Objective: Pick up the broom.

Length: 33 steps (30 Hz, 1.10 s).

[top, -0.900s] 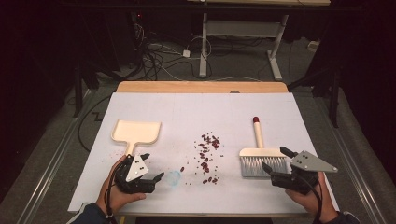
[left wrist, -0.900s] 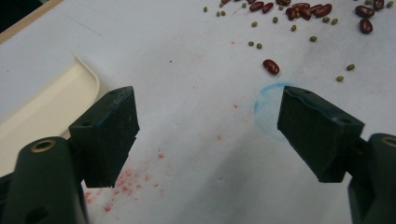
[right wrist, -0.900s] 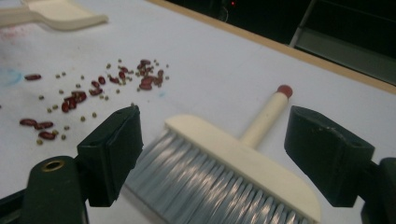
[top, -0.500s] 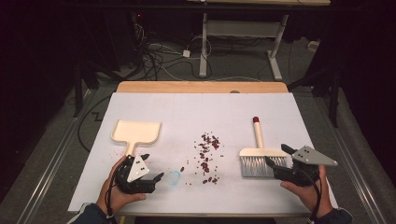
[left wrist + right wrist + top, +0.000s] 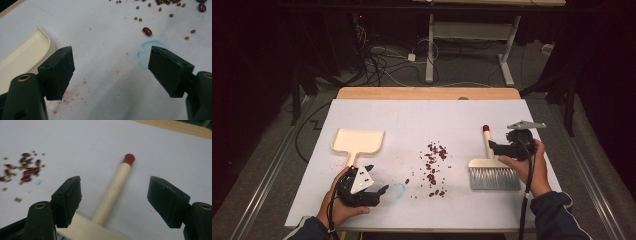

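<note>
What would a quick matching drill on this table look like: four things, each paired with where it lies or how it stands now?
Things:
1. dustpan
2. brush
3. beans
4. left gripper

Places or states:
A. scattered mid-table, between the two tools
B. jaws open over bare white table, nothing between them
C. on the table's left, handle toward the person
D. on the right, its red-tipped handle between the right gripper's open jaws

Pairs: 1-C, 2-D, 3-A, 4-B

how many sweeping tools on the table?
2: a cream dustpan at the left near the left gripper, and a brush at the right, its handle between the right gripper's open fingers.
</note>
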### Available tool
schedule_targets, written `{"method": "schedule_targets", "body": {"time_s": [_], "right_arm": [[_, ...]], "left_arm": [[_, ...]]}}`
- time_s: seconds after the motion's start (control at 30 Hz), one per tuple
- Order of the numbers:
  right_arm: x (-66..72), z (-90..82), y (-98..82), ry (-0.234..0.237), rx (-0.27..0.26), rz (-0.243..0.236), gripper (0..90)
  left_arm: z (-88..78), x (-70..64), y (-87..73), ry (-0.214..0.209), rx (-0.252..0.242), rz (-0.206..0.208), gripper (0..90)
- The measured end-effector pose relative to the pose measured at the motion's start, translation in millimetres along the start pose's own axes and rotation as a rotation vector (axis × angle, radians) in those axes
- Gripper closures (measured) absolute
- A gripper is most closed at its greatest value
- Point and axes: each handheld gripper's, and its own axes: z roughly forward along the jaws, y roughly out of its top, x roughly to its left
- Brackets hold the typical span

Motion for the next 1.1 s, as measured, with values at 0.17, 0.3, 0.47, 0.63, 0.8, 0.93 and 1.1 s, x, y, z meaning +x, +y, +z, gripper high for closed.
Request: {"method": "schedule_targets", "body": {"time_s": [0.17,0.3,0.47,0.63,0.8,0.93,1.1], "right_arm": [[-4.6,41.4,10.9,-0.006,0.137,0.041,36.6],[-5.7,71.0,11.7,-0.012,0.255,0.076,41.3],[0.6,80.3,13.3,-0.044,0.293,0.046,54.4],[3.6,80.5,14.0,-0.041,0.288,0.042,61.5],[5.6,80.9,12.5,-0.034,0.261,0.028,70.0],[8.5,81.4,13.1,-0.042,0.258,-0.007,70.1],[6.5,75.6,11.6,-0.017,0.217,-0.010,70.1]], "left_arm": [[-0.4,2.2,0.5,0.001,-0.004,-0.006,20.1],[1.3,2.0,1.5,-0.006,-0.005,-0.002,20.1],[2.6,-1.0,2.4,-0.016,0.002,0.011,20.1],[4.5,-0.9,4.0,-0.017,0.006,0.022,20.1],[1.4,-3.1,2.5,-0.017,0.004,0.026,20.1],[0.8,-3.9,-0.2,-0.017,0.008,0.018,20.1],[-2.7,-4.8,-3.5,-0.009,0.017,0.011,20.1]]}}
